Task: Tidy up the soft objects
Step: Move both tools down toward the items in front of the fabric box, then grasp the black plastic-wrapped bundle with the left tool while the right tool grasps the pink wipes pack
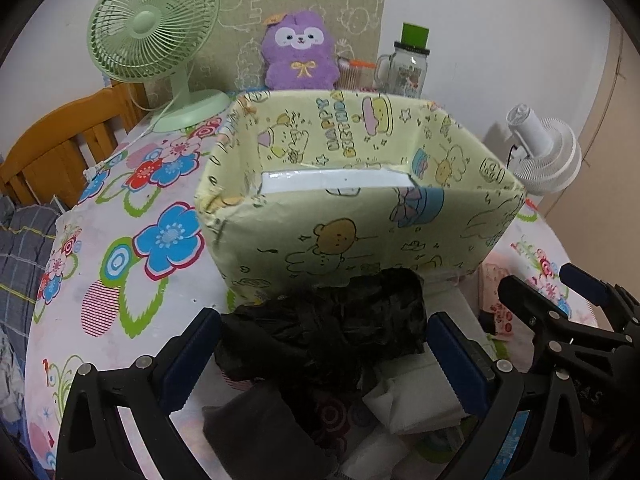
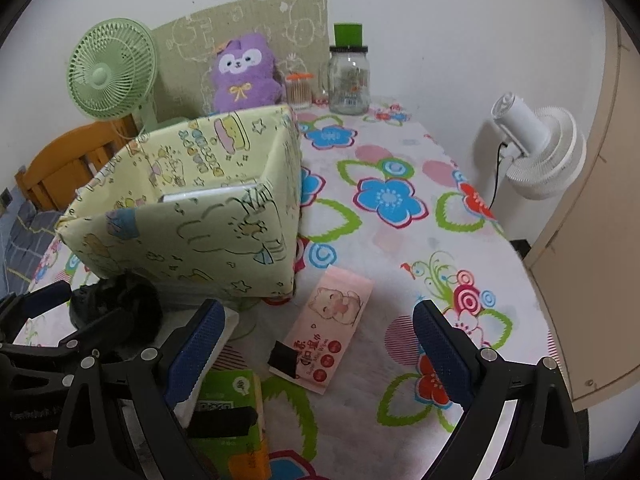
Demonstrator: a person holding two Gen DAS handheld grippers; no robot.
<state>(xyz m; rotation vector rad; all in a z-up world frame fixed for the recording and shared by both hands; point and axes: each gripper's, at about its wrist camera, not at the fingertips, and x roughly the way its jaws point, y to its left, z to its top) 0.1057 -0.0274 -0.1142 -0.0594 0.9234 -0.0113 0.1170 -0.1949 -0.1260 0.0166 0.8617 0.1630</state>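
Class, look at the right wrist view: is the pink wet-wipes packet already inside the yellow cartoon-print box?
No. The pink wet-wipes packet lies flat on the floral tablecloth, outside and in front of the yellow box.

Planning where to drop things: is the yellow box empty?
Looks empty: the yellow box shows only its white floor; near corners are hidden.

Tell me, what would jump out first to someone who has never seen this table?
Probably the big yellow cartoon-print box, open-topped, in the middle of the flowered tablecloth. Behind it a purple plush toy sits against the wall, with a green fan to its left. Nearest the camera, the left gripper has its blue pads on either side of a crumpled black bag.
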